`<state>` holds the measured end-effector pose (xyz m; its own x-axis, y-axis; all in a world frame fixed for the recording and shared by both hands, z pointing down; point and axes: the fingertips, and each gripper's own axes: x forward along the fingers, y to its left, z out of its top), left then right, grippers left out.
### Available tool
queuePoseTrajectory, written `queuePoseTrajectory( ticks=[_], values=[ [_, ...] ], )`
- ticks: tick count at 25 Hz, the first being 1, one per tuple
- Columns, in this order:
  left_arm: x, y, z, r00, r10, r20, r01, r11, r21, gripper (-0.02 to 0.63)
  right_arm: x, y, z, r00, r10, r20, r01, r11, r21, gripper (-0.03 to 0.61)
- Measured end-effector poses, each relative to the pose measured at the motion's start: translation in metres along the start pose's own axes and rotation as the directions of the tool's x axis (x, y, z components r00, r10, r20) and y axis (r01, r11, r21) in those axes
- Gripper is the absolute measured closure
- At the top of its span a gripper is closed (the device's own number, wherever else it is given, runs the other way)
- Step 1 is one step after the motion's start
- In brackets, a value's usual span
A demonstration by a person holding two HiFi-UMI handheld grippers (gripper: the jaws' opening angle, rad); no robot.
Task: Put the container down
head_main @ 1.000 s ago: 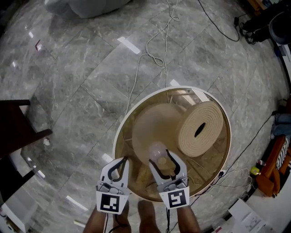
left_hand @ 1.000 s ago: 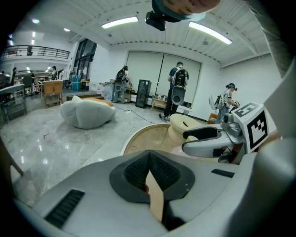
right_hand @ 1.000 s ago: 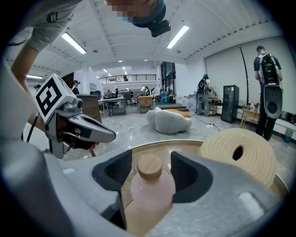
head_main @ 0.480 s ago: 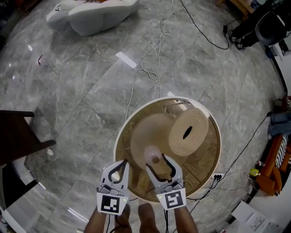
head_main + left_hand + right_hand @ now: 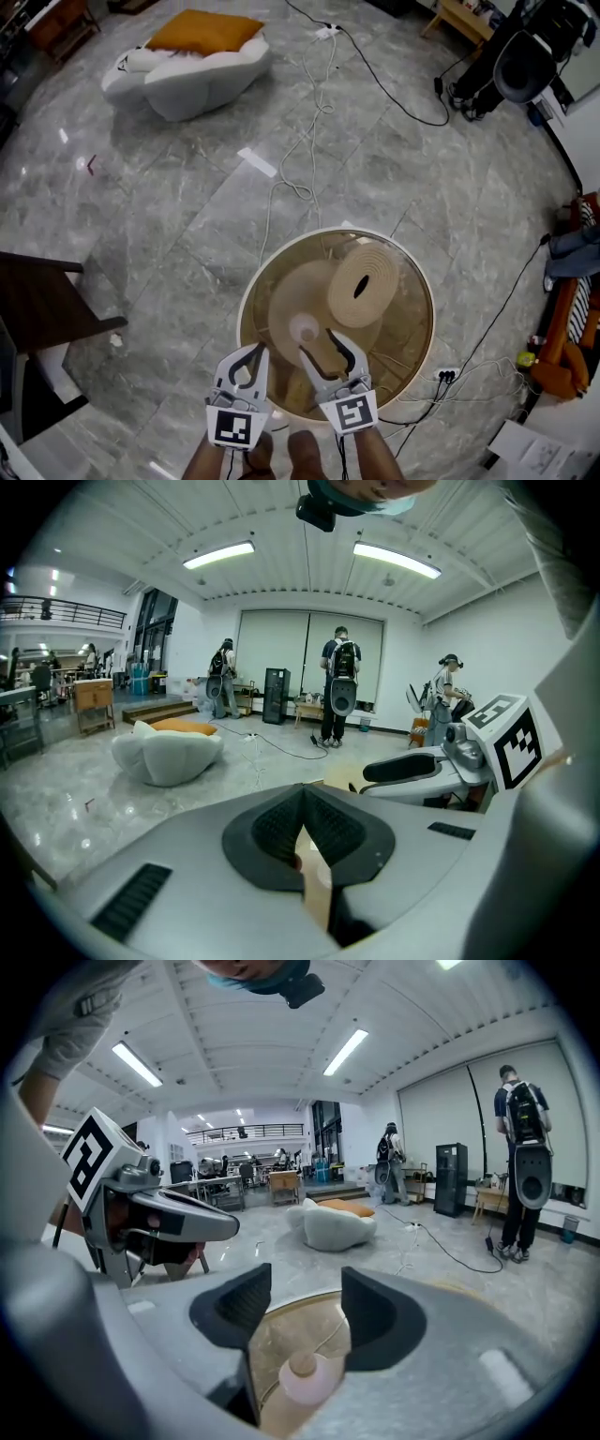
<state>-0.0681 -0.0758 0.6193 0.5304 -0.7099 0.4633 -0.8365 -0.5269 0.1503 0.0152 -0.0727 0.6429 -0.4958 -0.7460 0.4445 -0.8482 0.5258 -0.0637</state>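
Note:
A pale pink round container (image 5: pixel 303 328) with a tan cap stands upright on the round glass table (image 5: pixel 246 298). My right gripper (image 5: pixel 320 343) hovers just above and behind it. Its jaws are closing, and neither pad touches the container. In the right gripper view the container (image 5: pixel 302 1378) shows low down under the gap between the jaws of my right gripper (image 5: pixel 306 1303). My left gripper (image 5: pixel 253 351) hangs over the table's near left rim. In the left gripper view the pads of my left gripper (image 5: pixel 302 797) meet at their tips with nothing held.
On the table lie a beige dome-shaped piece (image 5: pixel 298 289) and a coiled rope roll (image 5: pixel 364 284). Cables (image 5: pixel 298 187) run over the marble floor. A white seat with an orange cushion (image 5: pixel 187 61) is far back, and dark furniture (image 5: pixel 42 305) stands at left. People (image 5: pixel 336 682) stand in the distance.
The table has shrunk and slid lower in the head view as the camera drew back. The right gripper has come off the container, which stays standing on the table.

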Motion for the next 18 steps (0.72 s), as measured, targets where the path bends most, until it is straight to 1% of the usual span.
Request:
queuePoseTrajectory(
  ticks=[4,10,15,18],
  values=[
    [-0.013,-0.01,0.034,1.0,-0.004,0.024,0.003,1.0,0.023,0.6,-0.017,-0.004,0.029,0.999,-0.023,0.022,0.023,1.0,-0.001,0.353],
    [-0.037,-0.023,0.083,0.999,0.003,0.052,-0.005,0.999,0.046,0.6,-0.046,-0.01,0.078,0.996,-0.063,0.061,0.061,0.998,0.029,0.357],
    [-0.07,-0.03,0.117,0.997,-0.001,0.082,-0.009,0.993,0.117,0.6,-0.08,-0.01,0.124,0.99,-0.102,0.095,0.1,0.995,0.03,0.357],
    [-0.089,-0.039,0.143,0.994,0.009,0.107,-0.02,0.995,0.101,0.6,-0.104,-0.009,0.149,0.987,-0.121,0.109,0.118,0.992,0.033,0.357]
  ],
)
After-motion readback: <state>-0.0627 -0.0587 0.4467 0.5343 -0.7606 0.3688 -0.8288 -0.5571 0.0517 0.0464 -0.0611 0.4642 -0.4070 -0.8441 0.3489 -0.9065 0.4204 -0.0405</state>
